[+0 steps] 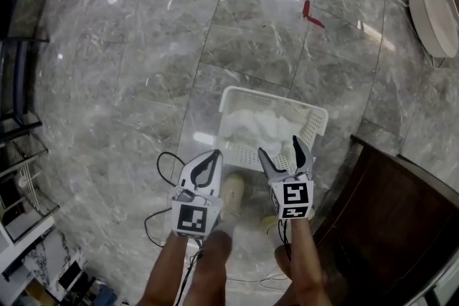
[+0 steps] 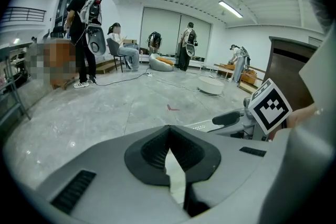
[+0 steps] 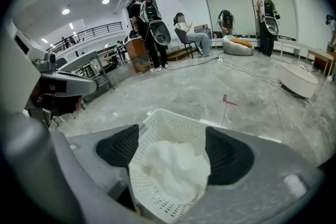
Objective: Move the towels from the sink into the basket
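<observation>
Head view: my right tongs stand wide and empty above the basket of white towels. My left tongs are closed, empty, beside the basket.

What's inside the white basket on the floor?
White towels, bunched in a heap. They cover the bottom of the basket, so anything underneath them is hidden.

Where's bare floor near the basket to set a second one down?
Free: the marble floor left of the basket and beyond it, up to the red mark. Crowded: the near side, where the left tool and right tool hover by its near edge beside a black cable; the dark cabinet hems the right.
</observation>
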